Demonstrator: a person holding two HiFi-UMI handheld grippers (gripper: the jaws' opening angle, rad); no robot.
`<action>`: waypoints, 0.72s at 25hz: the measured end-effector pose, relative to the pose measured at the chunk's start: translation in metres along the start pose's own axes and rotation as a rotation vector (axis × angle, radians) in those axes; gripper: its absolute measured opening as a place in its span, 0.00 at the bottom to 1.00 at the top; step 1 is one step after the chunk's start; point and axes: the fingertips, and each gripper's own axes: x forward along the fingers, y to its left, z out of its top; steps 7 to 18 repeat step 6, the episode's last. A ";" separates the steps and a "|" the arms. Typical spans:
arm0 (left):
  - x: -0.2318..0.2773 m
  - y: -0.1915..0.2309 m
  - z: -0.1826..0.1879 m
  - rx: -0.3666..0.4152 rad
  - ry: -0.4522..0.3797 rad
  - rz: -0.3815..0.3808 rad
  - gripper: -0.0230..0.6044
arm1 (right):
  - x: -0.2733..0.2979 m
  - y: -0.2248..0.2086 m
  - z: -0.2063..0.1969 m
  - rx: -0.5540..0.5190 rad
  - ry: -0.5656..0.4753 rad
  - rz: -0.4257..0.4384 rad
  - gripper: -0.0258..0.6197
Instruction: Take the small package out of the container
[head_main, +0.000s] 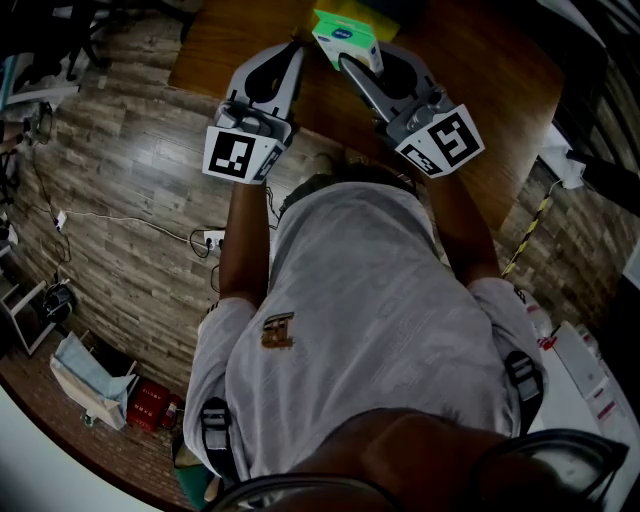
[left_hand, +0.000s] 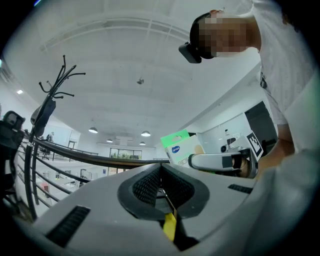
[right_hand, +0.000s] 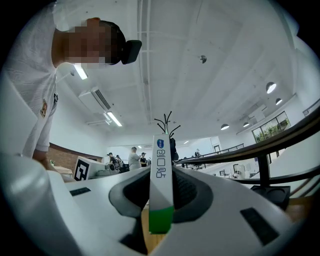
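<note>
My right gripper (head_main: 352, 50) is shut on the small package (head_main: 346, 35), a flat white and green box with a blue logo, held up above the brown table (head_main: 470, 80). In the right gripper view the package (right_hand: 161, 185) stands edge-on between the two pads, pointing up toward the ceiling. My left gripper (head_main: 293, 55) hangs just left of it, jaws shut with nothing between them. From the left gripper view the package (left_hand: 182, 148) shows beyond the closed jaws, with the right gripper (left_hand: 220, 161) on it. No container is in view.
A wooden floor (head_main: 130, 220) with a white cable and power strip (head_main: 207, 238) lies left of the table. A red box (head_main: 152, 405) and a bag sit at the lower left. Railings and a coat stand (left_hand: 52, 100) surround the area. Several people stand far off.
</note>
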 end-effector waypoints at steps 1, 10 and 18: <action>0.000 0.000 0.000 0.000 0.000 0.000 0.07 | 0.000 0.000 0.000 -0.001 0.000 0.001 0.19; 0.000 0.000 -0.003 0.001 0.000 -0.004 0.07 | 0.000 -0.001 -0.003 -0.005 0.002 0.004 0.19; 0.000 0.000 -0.003 0.001 0.000 -0.004 0.07 | 0.000 -0.001 -0.003 -0.005 0.002 0.004 0.19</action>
